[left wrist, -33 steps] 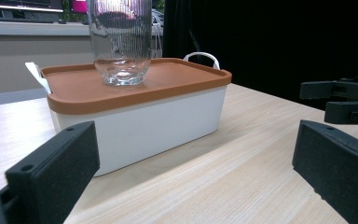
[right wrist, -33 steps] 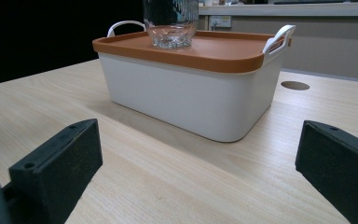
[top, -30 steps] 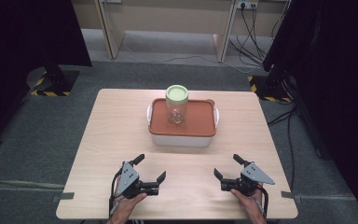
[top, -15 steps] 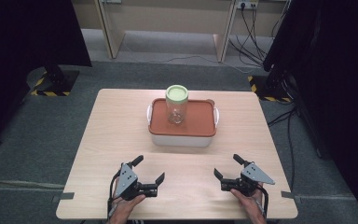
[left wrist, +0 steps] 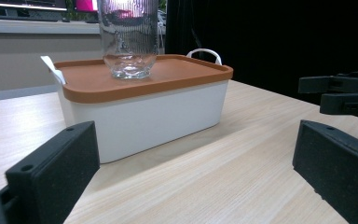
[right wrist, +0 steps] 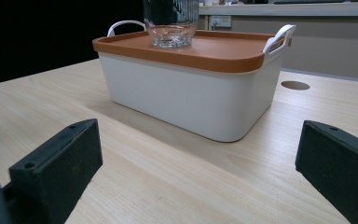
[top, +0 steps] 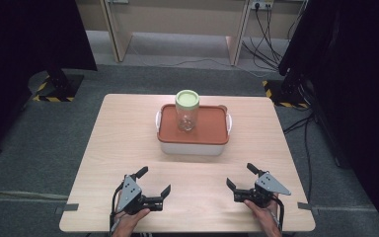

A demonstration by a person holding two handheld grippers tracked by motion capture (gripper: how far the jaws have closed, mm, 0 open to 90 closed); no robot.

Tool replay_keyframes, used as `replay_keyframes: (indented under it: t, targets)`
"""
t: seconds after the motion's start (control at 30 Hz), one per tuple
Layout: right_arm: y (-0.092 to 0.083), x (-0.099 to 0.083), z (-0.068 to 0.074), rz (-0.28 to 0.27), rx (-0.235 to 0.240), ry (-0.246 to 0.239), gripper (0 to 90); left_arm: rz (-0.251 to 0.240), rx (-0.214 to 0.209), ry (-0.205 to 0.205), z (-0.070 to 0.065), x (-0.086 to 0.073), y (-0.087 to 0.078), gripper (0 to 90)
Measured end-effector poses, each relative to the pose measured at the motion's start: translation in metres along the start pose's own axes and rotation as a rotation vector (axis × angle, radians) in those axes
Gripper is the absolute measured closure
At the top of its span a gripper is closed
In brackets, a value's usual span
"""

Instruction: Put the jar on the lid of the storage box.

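Note:
A white box [top: 192, 147] [left wrist: 149, 114] [right wrist: 191, 98] with an orange lid [top: 207, 129] [left wrist: 177, 72] [right wrist: 223, 49] and white side handles stands at the table's middle. On the lid stands a clear glass jar [top: 187, 117] [left wrist: 129, 42] [right wrist: 170, 25] with a pale green cap [top: 187, 98]. My left gripper [top: 153, 181] [left wrist: 191, 177] rests open near the front edge, left of centre. My right gripper [top: 241, 176] [right wrist: 200, 177] rests open at the front right. Both are empty and well short of the box.
The light wooden table [top: 128, 143] has bare room on both sides of the box. A round cable hole [right wrist: 295, 85] lies in the tabletop beyond the box. Dark stands and cables are on the floor behind the table.

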State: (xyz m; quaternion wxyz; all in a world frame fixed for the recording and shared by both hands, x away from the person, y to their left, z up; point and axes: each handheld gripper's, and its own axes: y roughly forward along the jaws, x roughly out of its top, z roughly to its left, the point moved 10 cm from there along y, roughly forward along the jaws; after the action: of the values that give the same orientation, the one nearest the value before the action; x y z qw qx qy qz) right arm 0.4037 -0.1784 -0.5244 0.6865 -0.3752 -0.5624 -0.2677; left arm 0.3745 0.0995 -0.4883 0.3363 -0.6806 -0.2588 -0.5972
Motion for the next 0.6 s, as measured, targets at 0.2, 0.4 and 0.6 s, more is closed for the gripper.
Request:
replay_keyframes:
  t: [0.2, 0.4, 0.6]
  targets:
    - [0.0, 0.0, 0.0, 0.0, 0.0, 0.0, 0.8, -0.001, 0.0, 0.001, 0.001, -0.002, -0.004, 0.0]
    - [0.0, 0.0, 0.0, 0.0, 0.0, 0.001, 0.8, -0.006, -0.002, 0.002, 0.002, -0.002, -0.008, 0.0]
    - [0.0, 0.0, 0.0, -0.002, -0.001, 0.001, 0.8, -0.001, 0.001, 0.008, 0.004, -0.005, -0.011, 0.0]
